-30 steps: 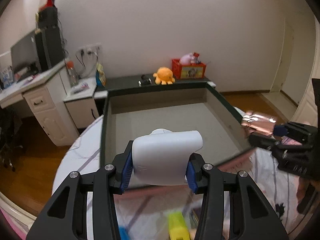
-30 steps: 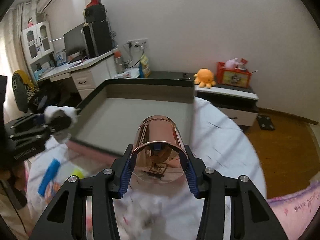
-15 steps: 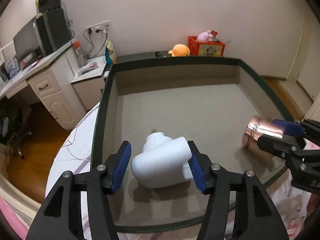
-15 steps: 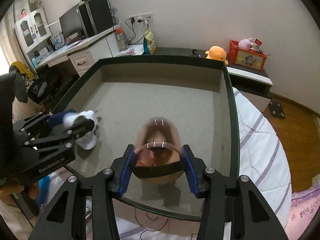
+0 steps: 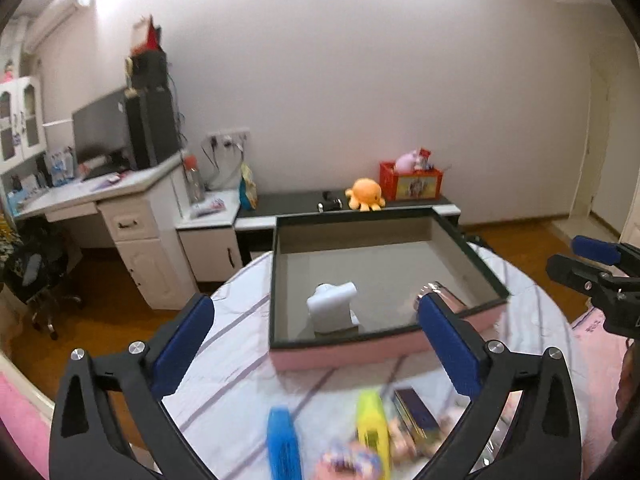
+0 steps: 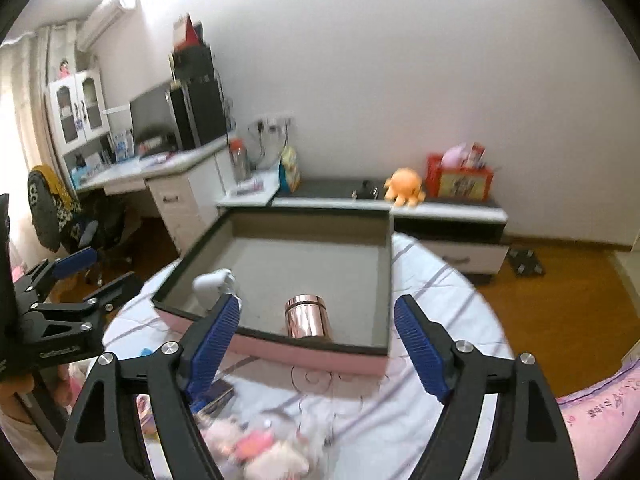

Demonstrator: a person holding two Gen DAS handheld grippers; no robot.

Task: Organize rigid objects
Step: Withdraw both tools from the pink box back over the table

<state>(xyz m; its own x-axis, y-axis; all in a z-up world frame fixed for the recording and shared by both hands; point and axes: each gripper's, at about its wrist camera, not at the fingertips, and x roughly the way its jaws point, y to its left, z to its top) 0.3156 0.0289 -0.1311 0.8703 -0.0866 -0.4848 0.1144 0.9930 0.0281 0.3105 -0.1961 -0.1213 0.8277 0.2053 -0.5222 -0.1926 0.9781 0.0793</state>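
My left gripper [image 5: 316, 344] and right gripper [image 6: 318, 344] have just been opening, both empty. Cup [image 6: 306, 317] and white piece [image 5: 334, 307] sit in the box [image 6: 386, 280]; toys [image 5: 372, 436] at 6 o'clock remain.

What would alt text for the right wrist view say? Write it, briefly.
The open right gripper, nothing between its blue-padded fingers, faces a shallow pink-sided box on a striped bedsheet. In the box stand a copper canister and a white plastic object. The left gripper is at the left edge.
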